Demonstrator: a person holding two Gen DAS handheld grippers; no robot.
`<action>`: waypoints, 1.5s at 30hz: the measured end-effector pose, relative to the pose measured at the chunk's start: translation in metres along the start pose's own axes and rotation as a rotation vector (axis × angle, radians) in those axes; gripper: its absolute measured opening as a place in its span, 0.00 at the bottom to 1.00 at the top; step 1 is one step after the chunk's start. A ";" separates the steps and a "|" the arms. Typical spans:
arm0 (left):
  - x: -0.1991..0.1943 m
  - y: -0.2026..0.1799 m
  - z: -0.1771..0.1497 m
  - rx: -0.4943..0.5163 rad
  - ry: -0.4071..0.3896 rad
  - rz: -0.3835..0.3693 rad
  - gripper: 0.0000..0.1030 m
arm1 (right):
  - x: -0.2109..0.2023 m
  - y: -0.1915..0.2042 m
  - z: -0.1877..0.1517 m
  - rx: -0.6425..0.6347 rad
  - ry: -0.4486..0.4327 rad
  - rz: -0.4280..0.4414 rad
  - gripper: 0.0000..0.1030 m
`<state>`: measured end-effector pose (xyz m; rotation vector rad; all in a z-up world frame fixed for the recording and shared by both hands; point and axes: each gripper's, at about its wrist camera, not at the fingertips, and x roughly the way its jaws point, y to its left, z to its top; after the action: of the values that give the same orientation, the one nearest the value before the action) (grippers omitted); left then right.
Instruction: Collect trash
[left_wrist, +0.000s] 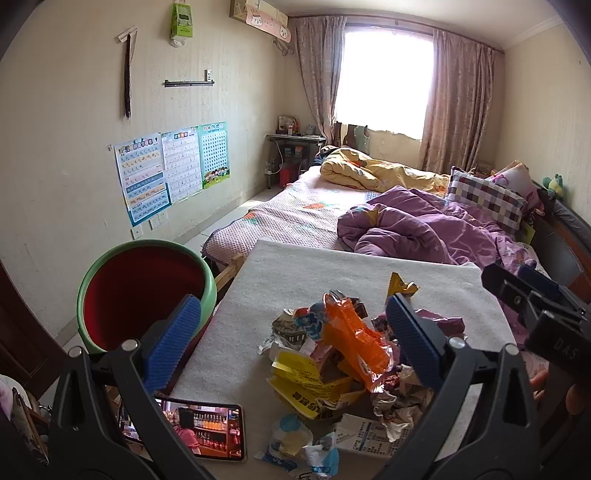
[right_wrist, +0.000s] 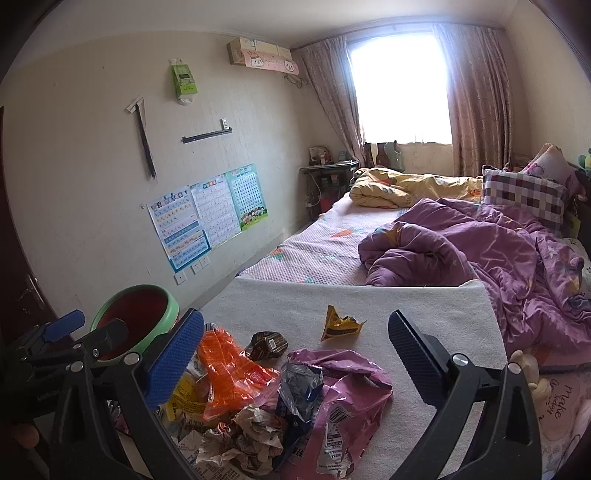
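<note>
Both jaws spread wide and empty: the left hand-held gripper (left_wrist: 293, 334) hangs over the wrapper pile (left_wrist: 332, 362) on the white tabletop (left_wrist: 295, 273), the right hand-held gripper (right_wrist: 295, 350) beside it. A green-rimmed bin (left_wrist: 144, 291) stands at the left; 1 yellow wrapper (right_wrist: 340, 326) lies farther off.

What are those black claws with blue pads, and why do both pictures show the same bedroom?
They are two hand-held grippers; a person holds one in each hand, each carrying a forward-looking camera. One picture comes from the left gripper, the other from the right gripper. Both are open and hold nothing. On the white padded table lies a heap of trash: an orange wrapper, a pink bag, crumpled paper. A phone lies nearby. The green bin stands beside the table.
</note>
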<state>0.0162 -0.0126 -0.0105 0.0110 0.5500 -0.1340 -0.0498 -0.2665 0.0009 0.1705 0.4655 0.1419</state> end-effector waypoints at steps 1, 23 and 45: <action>0.000 0.001 -0.001 -0.001 0.004 -0.002 0.95 | 0.001 0.001 -0.001 -0.011 0.018 0.000 0.93; 0.018 0.015 -0.083 0.092 0.313 -0.194 0.54 | 0.058 0.015 -0.062 -0.033 0.436 0.221 0.58; 0.012 0.016 -0.076 0.068 0.260 -0.289 0.17 | 0.025 0.015 -0.023 0.003 0.248 0.258 0.16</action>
<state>-0.0117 0.0055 -0.0819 0.0155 0.8049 -0.4373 -0.0392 -0.2445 -0.0271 0.2165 0.6897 0.4181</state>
